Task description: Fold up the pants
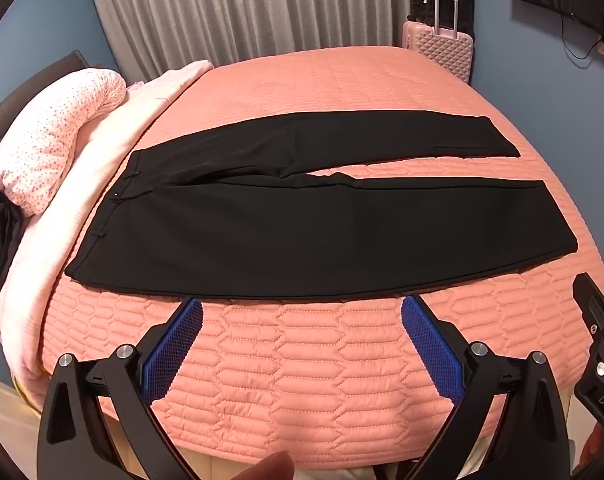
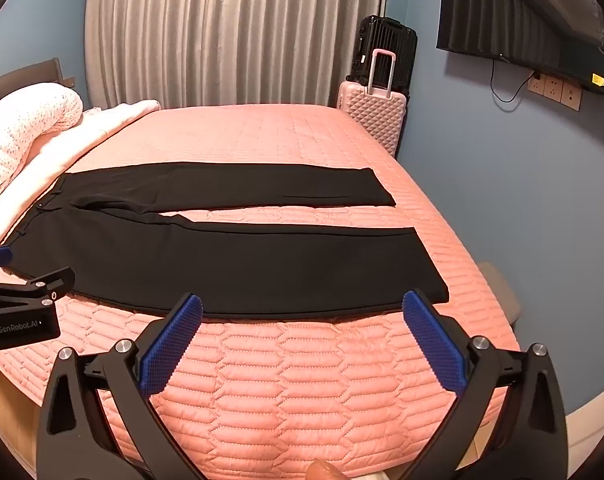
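Black pants (image 1: 302,236) lie flat on the pink quilted bed (image 1: 302,368), waistband to the left, both legs spread apart and running right; they also show in the right wrist view (image 2: 230,264). My left gripper (image 1: 302,308) is open and empty, just in front of the pants' near edge, towards the waist end. My right gripper (image 2: 302,306) is open and empty, just in front of the near leg's edge, towards the cuff end. The left gripper's body (image 2: 18,304) shows at the left of the right wrist view.
A folded pink blanket (image 1: 102,148) and a dotted pillow (image 1: 58,136) lie at the bed's left. A pink suitcase (image 2: 375,116) and a black one (image 2: 385,46) stand past the far corner. A TV (image 2: 521,24) hangs on the right wall. The bed's edge is right below the grippers.
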Demonstrator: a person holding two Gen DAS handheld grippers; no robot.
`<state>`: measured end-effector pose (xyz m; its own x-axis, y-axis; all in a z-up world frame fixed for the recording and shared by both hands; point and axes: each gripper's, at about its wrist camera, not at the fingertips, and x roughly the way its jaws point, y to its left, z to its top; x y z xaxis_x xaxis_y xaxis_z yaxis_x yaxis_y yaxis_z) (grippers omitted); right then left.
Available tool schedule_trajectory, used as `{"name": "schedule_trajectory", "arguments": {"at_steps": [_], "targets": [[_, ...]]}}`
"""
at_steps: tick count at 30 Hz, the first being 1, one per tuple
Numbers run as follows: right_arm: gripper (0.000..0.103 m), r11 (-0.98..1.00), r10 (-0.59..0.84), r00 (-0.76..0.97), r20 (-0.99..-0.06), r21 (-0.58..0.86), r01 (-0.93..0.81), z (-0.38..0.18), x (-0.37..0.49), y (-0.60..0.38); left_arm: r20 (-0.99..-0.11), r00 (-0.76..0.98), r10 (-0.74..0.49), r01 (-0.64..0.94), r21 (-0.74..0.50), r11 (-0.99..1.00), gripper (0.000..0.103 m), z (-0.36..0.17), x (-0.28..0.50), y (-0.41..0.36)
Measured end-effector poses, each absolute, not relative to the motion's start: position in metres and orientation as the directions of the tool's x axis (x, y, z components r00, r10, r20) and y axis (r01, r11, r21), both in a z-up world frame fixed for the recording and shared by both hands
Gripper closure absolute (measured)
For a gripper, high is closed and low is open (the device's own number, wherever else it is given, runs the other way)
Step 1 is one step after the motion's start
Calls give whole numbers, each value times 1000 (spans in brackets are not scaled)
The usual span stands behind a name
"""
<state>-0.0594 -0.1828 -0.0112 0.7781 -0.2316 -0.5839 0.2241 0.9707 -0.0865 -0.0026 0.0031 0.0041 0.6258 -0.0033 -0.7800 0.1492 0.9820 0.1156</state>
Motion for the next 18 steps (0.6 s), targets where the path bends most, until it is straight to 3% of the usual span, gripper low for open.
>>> {"name": "schedule_trajectory", "arguments": {"at_steps": [18], "targets": [[5,976,-213,788,-577,-83,203,-8,-58,-172,-794,608,6,121,100,988,5,3,-4,17]]}}
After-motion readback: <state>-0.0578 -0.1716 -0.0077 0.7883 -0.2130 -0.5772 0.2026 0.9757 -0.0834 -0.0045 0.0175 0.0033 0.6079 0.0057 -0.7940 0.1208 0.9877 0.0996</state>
